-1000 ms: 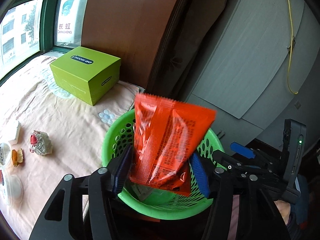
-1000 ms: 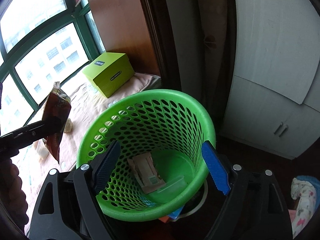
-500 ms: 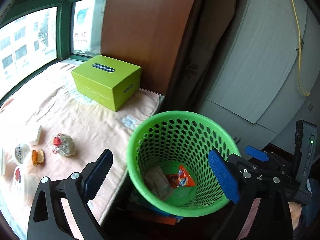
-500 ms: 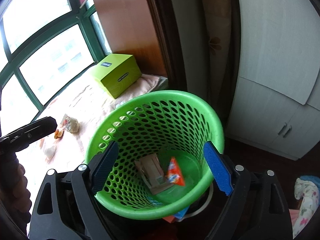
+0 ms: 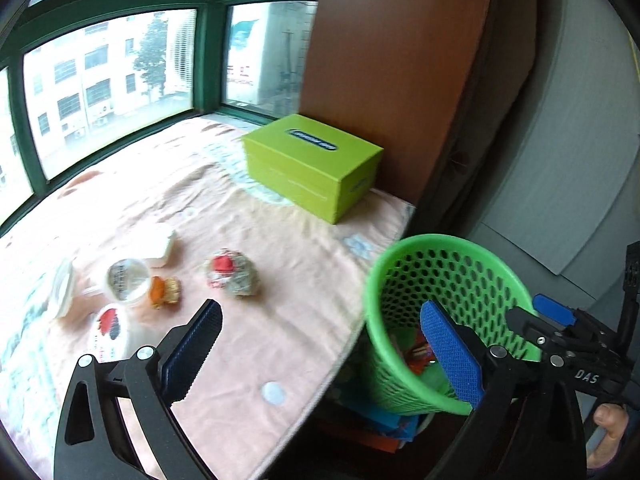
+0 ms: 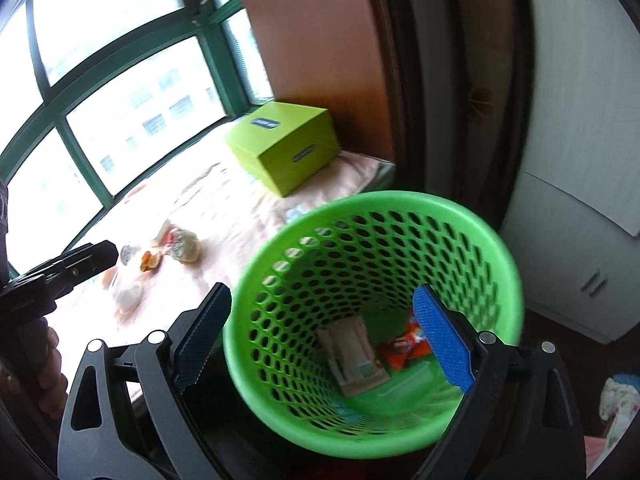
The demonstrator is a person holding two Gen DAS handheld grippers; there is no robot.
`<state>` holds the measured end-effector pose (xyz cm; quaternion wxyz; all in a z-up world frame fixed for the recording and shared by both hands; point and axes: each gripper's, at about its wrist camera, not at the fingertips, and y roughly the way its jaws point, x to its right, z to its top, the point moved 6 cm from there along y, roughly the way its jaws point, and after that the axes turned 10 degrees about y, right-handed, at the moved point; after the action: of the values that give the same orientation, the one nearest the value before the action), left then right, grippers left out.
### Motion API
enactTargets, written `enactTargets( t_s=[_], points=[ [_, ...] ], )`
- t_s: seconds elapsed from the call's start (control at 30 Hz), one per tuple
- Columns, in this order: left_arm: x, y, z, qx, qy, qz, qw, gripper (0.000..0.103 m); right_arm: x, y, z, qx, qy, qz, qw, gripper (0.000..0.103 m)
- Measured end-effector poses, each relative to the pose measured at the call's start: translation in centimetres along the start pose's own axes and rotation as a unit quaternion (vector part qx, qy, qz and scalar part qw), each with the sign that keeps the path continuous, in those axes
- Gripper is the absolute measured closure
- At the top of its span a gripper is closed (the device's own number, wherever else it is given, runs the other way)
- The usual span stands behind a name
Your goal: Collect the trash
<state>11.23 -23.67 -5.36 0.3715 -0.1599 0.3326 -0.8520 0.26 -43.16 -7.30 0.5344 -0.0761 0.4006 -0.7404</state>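
Left gripper point(image 5: 320, 352) spread wide, empty, over pink cloth point(image 5: 280, 248) edge. Right gripper point(image 6: 324, 336) jaws just opening, empty, above green basket point(image 6: 492, 236). Orange wrapper point(image 6: 404, 350) at basket bottom beside flattened carton point(image 6: 354, 354). Crumpled wrapper point(image 5: 232, 276), cups point(image 5: 124, 280) on cloth.

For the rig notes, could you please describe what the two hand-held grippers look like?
Left hand-held gripper and right hand-held gripper match: black plastic frames with triangular cut-outs, silver round pivot bolts, and blue ridged finger pads. The right one's side, seen from the left camera, bears white "DAS" lettering.
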Motion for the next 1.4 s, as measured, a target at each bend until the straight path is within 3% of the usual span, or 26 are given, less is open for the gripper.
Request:
enactTargets(
  t_s=[0.3, 0.73, 1.4],
  points=[
    [-8.1, -1.0, -2.8, -0.014, -0.055, 0.055, 0.9969, 0.007, -4.8, 1.7, -0.2, -0.011, -0.031, 0.028, 0.999, 0.01],
    [-16.1, 1.3, -8.1, -0.055, -0.115, 0.075, 0.989, 0.007, -10.3, 4.4, -1.4, -0.036, -0.071, 0.054, 0.995, 0.01],
    [-19.8, 6.0, -9.8, -0.094, -0.142, 0.051, 0.9841, 0.007, -13.9, 8.1, -2.6, -0.069, -0.094, 0.061, 0.991, 0.01]
  ],
)
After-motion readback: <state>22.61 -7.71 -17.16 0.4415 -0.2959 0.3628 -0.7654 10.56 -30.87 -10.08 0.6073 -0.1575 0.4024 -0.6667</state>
